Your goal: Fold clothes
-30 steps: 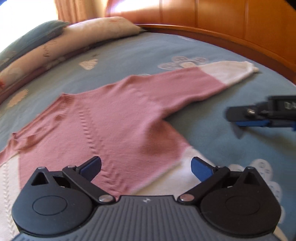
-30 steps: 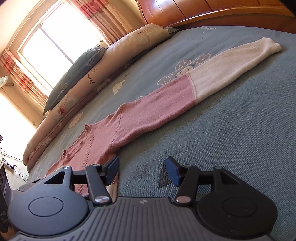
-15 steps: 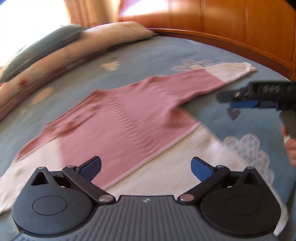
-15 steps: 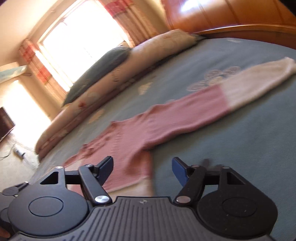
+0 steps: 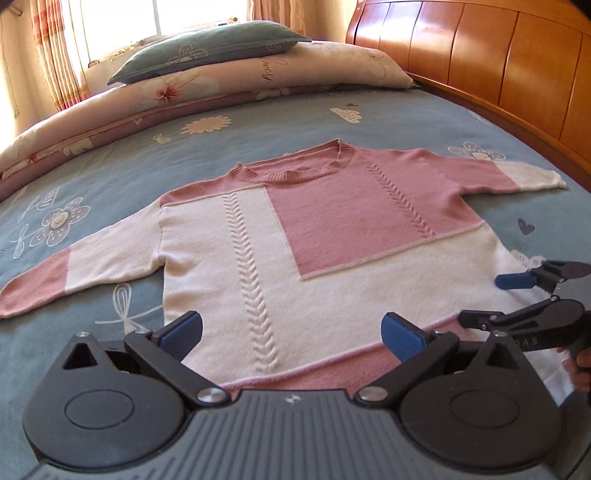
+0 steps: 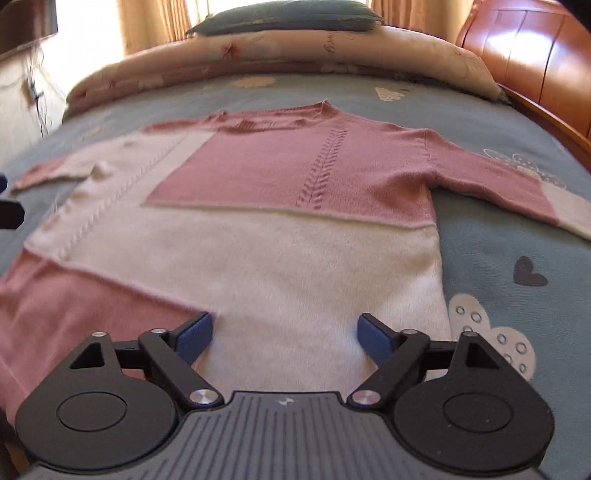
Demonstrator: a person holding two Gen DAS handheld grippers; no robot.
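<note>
A pink and cream knitted sweater [image 5: 332, 236] lies flat and face up on the blue bedsheet [image 5: 110, 177], both sleeves spread out, collar toward the pillows. My left gripper [image 5: 291, 334] hovers open over the hem's middle, nothing between its blue pads. My right gripper [image 6: 284, 334] hangs over the cream lower part of the sweater [image 6: 295, 266] near its right side; its jaws are opening and hold nothing. In the left wrist view the right gripper [image 5: 517, 295] shows at the right edge, above the sweater's right hem corner, with a hand behind it.
A folded floral quilt [image 5: 207, 88] with a blue pillow [image 5: 210, 48] on top runs along the far side of the bed. A wooden headboard [image 5: 498, 62] rises at the right. A curtained window [image 5: 110, 26] stands behind.
Both grippers have swung around from the sweater's sleeve side to its hem, so the whole front is now in view. The right gripper's jaws have widened.
</note>
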